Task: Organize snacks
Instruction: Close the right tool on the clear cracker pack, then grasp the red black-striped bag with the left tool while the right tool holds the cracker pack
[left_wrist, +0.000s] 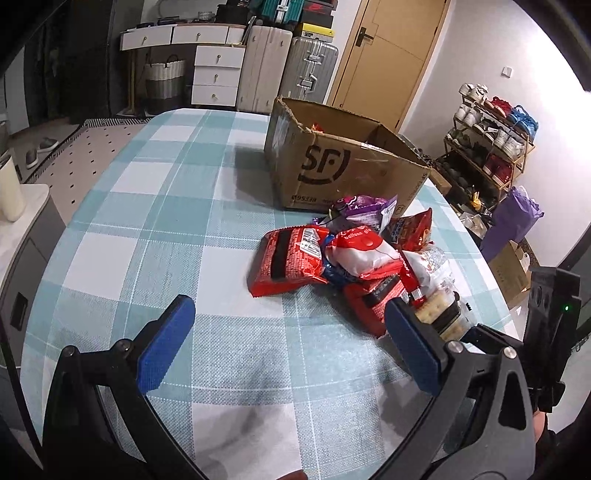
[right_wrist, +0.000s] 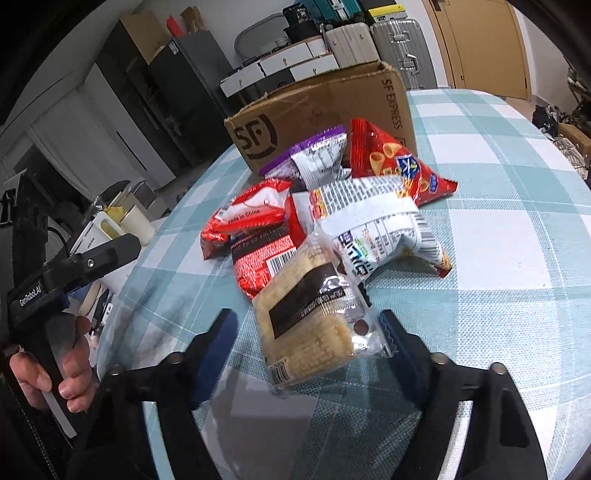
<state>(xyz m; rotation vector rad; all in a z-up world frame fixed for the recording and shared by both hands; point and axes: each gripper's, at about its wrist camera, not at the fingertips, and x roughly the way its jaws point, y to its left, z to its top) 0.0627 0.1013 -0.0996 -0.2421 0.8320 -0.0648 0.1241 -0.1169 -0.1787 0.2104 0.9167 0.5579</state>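
Note:
A heap of snack bags lies on the checked tablecloth (left_wrist: 155, 229) in front of an open cardboard box (left_wrist: 332, 173) (right_wrist: 332, 107). It includes a red packet (left_wrist: 288, 258), a white and red bag (left_wrist: 365, 254), a purple bag (right_wrist: 314, 155) and a red cone-snack bag (right_wrist: 395, 162). A clear cracker packet (right_wrist: 295, 295) lies nearest, between the fingers of my right gripper (right_wrist: 306, 321). The right finger (right_wrist: 391, 332) is at its edge, the left finger (right_wrist: 218, 339) is clear of it. My left gripper (left_wrist: 291, 332) stands open over bare cloth, left of the heap.
A side counter holds cups (right_wrist: 136, 221) beyond the table's left edge. A hand (right_wrist: 70, 369) holds the left gripper's handle there. Suitcases (left_wrist: 288, 66), drawers and a door (left_wrist: 388, 55) stand behind; a shoe rack (left_wrist: 491, 147) is on the right.

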